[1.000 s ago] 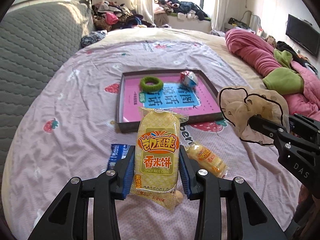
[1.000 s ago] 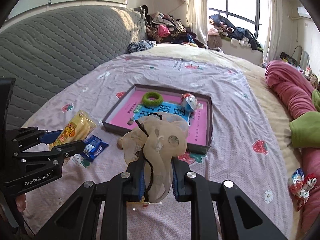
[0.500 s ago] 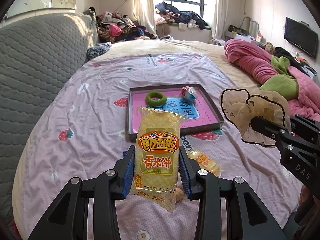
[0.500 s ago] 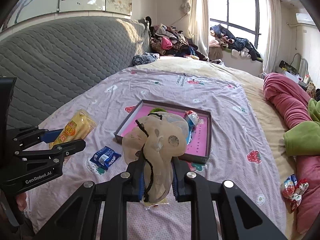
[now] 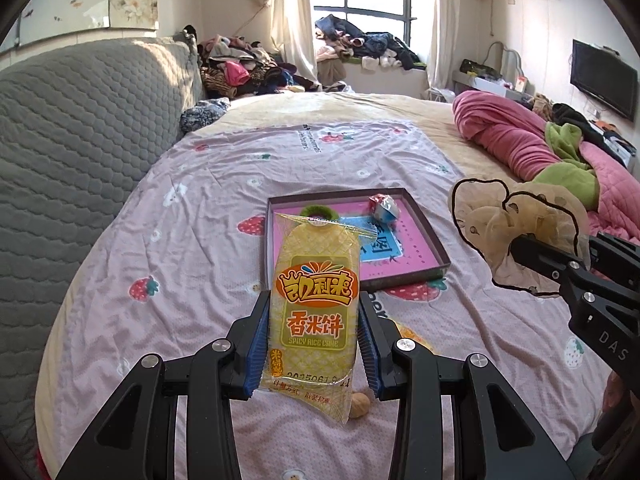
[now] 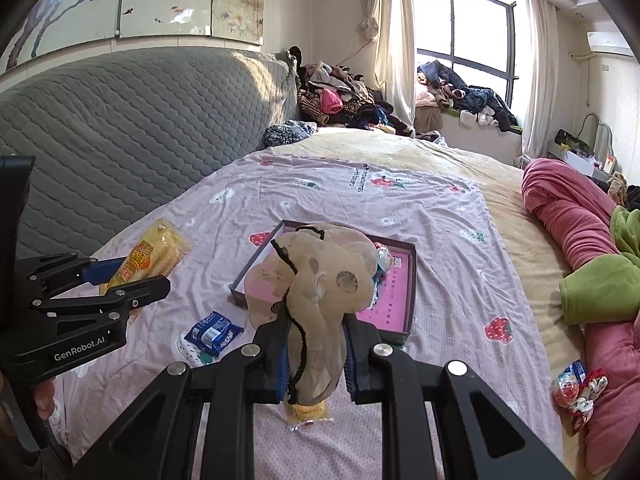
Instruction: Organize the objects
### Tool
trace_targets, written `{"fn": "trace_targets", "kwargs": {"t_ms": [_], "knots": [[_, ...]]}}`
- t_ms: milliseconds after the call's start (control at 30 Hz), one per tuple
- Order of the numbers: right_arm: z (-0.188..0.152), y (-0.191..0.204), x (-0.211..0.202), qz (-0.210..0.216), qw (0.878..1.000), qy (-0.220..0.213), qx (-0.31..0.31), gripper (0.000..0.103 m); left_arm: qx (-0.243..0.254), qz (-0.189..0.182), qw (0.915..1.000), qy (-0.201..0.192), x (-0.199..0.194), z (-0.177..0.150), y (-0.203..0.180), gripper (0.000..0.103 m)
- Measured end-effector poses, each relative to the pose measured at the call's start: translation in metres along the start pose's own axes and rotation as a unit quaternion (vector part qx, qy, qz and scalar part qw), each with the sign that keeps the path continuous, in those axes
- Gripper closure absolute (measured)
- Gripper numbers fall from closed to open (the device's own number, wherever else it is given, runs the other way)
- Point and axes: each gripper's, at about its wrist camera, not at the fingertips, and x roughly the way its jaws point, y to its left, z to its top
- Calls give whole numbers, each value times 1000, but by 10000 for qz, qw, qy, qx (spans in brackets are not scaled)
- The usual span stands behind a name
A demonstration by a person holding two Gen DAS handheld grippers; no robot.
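Both grippers have lifted and drawn back from the bed since the earlier frames, so the tray [image 5: 424, 236] now sits farther off and smaller. The left gripper [image 5: 314, 344] pinches a yellow rice cake packet [image 5: 314, 300] upright between its blue pads, held in the air above the strawberry-print sheet [image 5: 192, 248]. The right gripper [image 6: 314, 360] clamps a beige sheer scrunchie [image 6: 316, 284] with black edging, also off the bed. Below them lie a walnut [image 5: 360, 404], a small yellow snack pack [image 6: 308, 410] and a blue wrapper [image 6: 212, 332]. The dark-rimmed tray with its pink floor holds a green ring [image 5: 316, 211] and a wrapped candy [image 5: 384, 208]. A pink quilt [image 6: 568, 216] lies at the right.
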Motion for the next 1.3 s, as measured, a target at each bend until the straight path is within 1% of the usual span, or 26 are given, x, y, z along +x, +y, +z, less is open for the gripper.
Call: {"fn": "trace_targets", "kwargs": {"t_ms": [200,467,867,967,1300], "knots": [[11,-1,4,23,10000,-70,4,82,18,33,10000,-36,2,9,1,62],[25,-5,21,37,9999,-119,53,82,37,68,10000,-40,20,26,5,62],[38,-27,55,9,9995,-163,285,82,102,5,9999,8,58,49,2,62],[40,-33,62,0,9993,-171,334,82,111,-67,9999,28,71,54,0,62],[43,-54,92,-35,9986,-189,493,82,155,-56,9999,26,114,74,-5,62]]}}
